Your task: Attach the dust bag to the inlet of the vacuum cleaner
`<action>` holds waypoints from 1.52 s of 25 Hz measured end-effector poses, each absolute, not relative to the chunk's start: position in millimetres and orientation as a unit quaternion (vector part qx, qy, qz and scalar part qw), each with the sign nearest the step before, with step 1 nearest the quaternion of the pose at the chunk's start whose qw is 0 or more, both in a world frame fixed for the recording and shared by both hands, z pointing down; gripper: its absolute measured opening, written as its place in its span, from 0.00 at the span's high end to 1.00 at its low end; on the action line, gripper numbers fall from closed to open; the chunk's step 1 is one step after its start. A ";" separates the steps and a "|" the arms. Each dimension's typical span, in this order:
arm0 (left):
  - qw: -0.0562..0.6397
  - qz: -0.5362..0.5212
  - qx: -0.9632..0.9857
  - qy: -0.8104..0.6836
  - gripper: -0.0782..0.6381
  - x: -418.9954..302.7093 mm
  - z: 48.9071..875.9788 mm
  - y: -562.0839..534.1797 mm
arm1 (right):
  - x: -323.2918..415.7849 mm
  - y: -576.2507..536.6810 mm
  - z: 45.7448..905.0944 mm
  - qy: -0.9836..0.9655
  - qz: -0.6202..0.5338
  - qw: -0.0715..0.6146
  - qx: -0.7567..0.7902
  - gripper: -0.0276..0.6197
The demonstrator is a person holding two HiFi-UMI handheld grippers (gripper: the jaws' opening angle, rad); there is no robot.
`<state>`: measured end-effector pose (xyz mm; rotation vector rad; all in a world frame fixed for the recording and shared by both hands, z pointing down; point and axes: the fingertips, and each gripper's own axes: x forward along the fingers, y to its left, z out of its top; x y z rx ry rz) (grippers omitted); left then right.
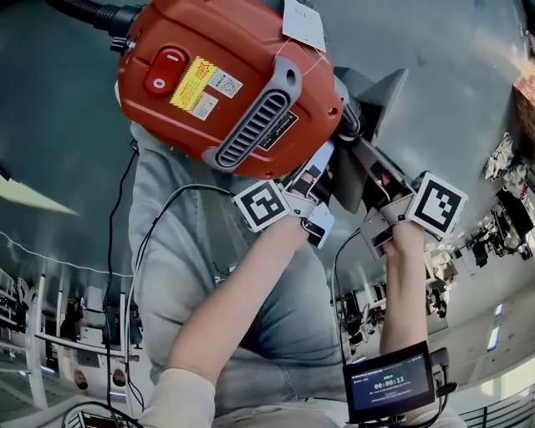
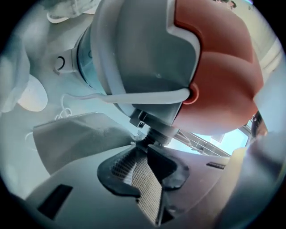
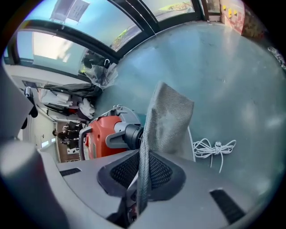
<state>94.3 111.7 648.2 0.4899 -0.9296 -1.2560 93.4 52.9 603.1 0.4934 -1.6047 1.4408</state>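
Note:
The orange vacuum cleaner (image 1: pixel 226 75) with a grey vent and red switch lies at the top of the head view. Its black inlet (image 1: pixel 349 119) sticks out at its right side, against the grey dust bag (image 1: pixel 372 96). My left gripper (image 1: pixel 326 171) reaches up under the inlet. In the left gripper view the left gripper (image 2: pixel 142 152) is shut on a strip of the bag's woven cloth just below the inlet (image 2: pixel 156 129). My right gripper (image 3: pixel 143 156) is shut on the bag's edge (image 3: pixel 172 116), with the vacuum (image 3: pixel 100 134) behind it.
A black hose (image 1: pixel 88 12) leaves the vacuum at top left and a white tag (image 1: pixel 303 23) hangs on it. A coiled white cord (image 3: pixel 213 147) lies on the grey-green table right of the bag. A small screen (image 1: pixel 389 386) rides on the right forearm. Clutter (image 1: pixel 510 192) sits at the right.

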 end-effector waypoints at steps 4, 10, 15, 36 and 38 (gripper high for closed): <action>0.706 -0.476 0.373 -0.369 0.79 119.1 610.0 102.0 | 79.5 37.5 604.1 -0.659 0.583 0.440 0.177 0.89; 0.735 -0.292 0.523 -0.319 0.87 120.6 562.9 132.1 | 71.8 49.7 599.0 -0.667 0.586 0.428 0.169 0.89; 0.657 -0.223 0.677 -0.245 0.87 68.2 492.2 119.5 | 93.2 51.9 618.0 -0.664 0.559 0.442 0.228 0.89; 0.610 -0.200 0.744 -0.186 0.89 31.3 538.7 17.3 | 92.3 9.7 662.7 -0.677 0.485 0.513 0.207 0.86; 0.611 -0.192 0.746 -0.184 0.89 27.7 542.4 15.4 | 87.7 11.8 666.1 -0.693 0.488 0.479 0.231 0.86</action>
